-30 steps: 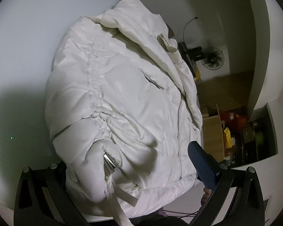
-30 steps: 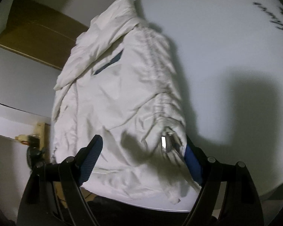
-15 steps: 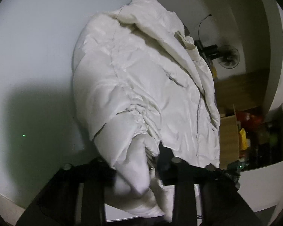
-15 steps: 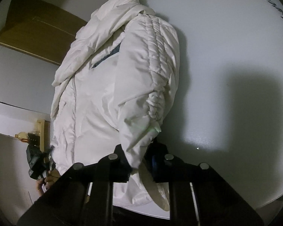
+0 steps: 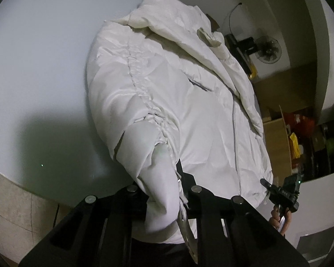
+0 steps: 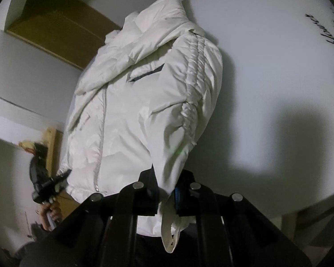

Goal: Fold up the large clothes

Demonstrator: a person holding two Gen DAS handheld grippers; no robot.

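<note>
A white puffer jacket lies front up on a round white table, collar at the far end and zipper closed. My left gripper is shut on the jacket's left sleeve cuff and holds it raised at the near edge. My right gripper is shut on the right sleeve cuff, also lifted; the jacket spreads behind it. A cuff strap hangs below the right jaws. Each gripper shows small in the other's view: the right, the left.
The table has black lettering at its far right. A fan and shelves with coloured items stand beyond the table. A wooden panel is against the wall. Tiled floor lies below the table edge.
Both grippers closed on the sleeve cuffs, which lay flat a second ago. They have pulled the sleeves up and back toward the near table edge.
</note>
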